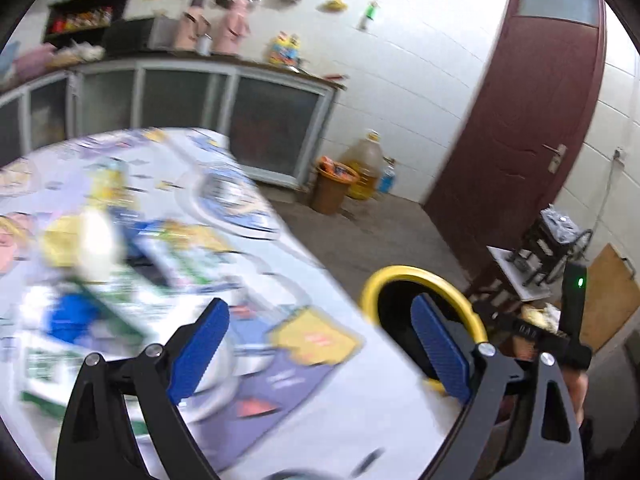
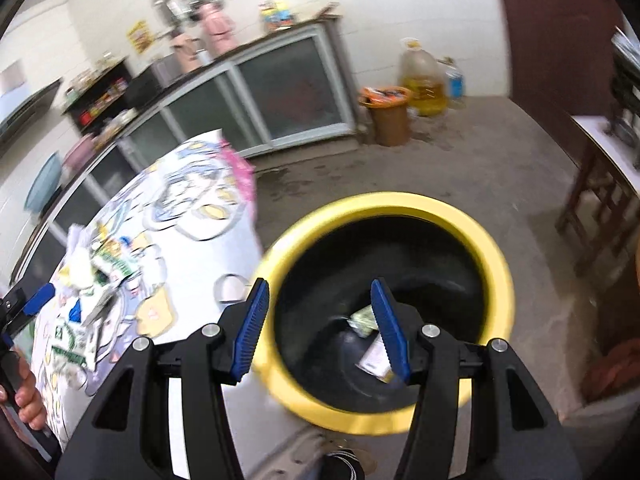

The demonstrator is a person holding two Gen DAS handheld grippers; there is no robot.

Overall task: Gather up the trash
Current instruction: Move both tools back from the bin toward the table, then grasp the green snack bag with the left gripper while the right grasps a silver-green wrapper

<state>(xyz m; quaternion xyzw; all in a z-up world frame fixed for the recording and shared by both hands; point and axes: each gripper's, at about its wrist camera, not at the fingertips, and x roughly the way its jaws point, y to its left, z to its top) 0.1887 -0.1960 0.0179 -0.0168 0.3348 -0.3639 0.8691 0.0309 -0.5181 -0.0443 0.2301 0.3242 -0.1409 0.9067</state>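
A: Right wrist view: the right gripper (image 2: 320, 328) hangs over the yellow-rimmed bin (image 2: 496, 264), jaws apart, empty; wrappers (image 2: 374, 354) lie inside.

B: The left gripper (image 1: 320, 354) gapes empty; more wrappers (image 1: 92, 320) litter the table (image 1: 360, 392).

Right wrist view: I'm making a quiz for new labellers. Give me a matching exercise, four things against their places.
Things:
1. yellow-rimmed bin
2. orange bucket
3. oil jug
4. wrappers

Places:
A. on the table
B. on the floor against the far wall
C. right below the fingers
D. on the floor by the cabinet's end

Pairs: 1-C, 2-D, 3-B, 4-A
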